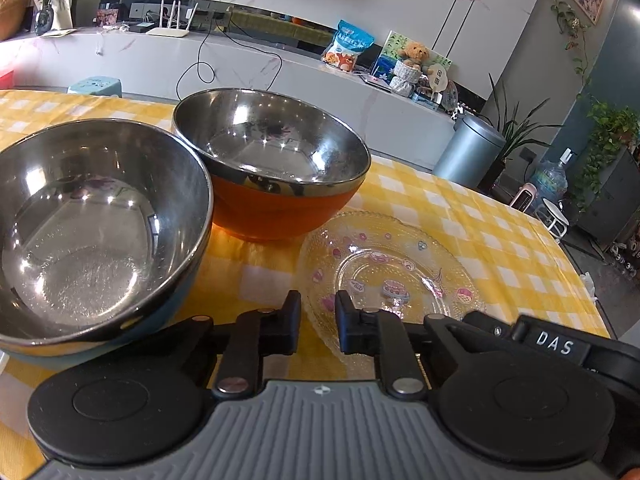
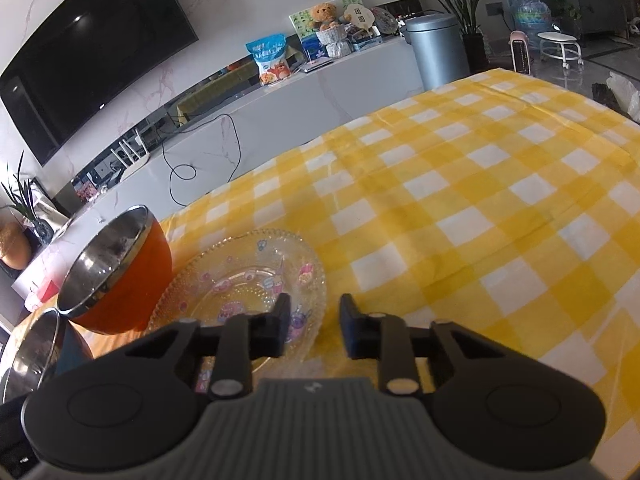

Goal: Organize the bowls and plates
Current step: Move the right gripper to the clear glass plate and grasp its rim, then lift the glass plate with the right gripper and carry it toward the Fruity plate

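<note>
The clear glass plate (image 1: 390, 276) with cartoon prints lies flat on the yellow checked worktop (image 1: 460, 216), at lower centre-right of your left wrist view. Its near rim sits just beyond your left gripper (image 1: 318, 322), whose jaws stand apart with nothing between them but the plate's edge showing through the gap. In the right wrist view the same plate (image 2: 244, 280) lies lower left, and your right gripper (image 2: 314, 326) has its left finger over the plate's rim and its right finger over bare cloth, jaws open and holding nothing.

Only the left view shows both bowls fully: the orange bowl (image 1: 272, 164) behind the plate and the blue bowl (image 1: 92, 232) at the left, rims nearly touching. Both steel interiors are empty. The right view cuts the blue bowl (image 2: 36, 356) off at its left edge.
</note>
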`<state>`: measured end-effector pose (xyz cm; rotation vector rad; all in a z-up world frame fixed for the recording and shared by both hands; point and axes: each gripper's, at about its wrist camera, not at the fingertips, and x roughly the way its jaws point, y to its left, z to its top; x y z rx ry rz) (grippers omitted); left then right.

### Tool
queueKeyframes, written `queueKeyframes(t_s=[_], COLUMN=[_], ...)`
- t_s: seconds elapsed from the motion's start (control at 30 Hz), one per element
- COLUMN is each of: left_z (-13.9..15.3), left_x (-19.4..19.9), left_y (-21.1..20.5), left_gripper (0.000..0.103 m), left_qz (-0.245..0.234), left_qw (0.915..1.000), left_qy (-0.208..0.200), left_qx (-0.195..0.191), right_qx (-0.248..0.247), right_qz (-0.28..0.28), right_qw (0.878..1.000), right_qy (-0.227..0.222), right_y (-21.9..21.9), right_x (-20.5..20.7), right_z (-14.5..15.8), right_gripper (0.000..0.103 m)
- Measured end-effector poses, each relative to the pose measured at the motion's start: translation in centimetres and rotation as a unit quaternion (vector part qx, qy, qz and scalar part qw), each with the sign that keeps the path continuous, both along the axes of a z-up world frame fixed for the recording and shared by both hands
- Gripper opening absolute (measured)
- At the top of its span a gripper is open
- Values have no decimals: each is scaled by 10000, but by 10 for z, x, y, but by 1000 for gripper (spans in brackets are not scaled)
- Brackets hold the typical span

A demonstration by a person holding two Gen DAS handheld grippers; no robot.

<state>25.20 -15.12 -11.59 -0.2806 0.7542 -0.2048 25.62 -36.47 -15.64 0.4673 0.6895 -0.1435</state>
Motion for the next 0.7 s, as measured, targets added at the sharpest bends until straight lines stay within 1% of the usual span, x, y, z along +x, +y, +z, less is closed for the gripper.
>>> queueKeyframes(t_s=[0.17, 0.37, 0.57, 0.7], left_z=[2, 7, 13, 20], left_x=[-2, -23, -49, -70], left_y=[0, 7, 16, 26], left_gripper=[18, 18, 18, 18], left_qz=[34, 39, -27, -102], left_qw=[10000, 9999, 9997, 9997], left_qy=[66, 134, 215, 180], left_qx=[-27, 16, 77, 92], right_qx=[-32, 16, 29, 32], right_qz=[-57, -40, 150, 275], right_qw=[10000, 9997, 9989, 9984], right_qy=[65, 252, 441, 498], right_y=[3, 8, 15, 22], right_x=[-3, -15, -44, -65], right_z=[3, 9, 15, 21], right_gripper=[10, 9, 9, 9])
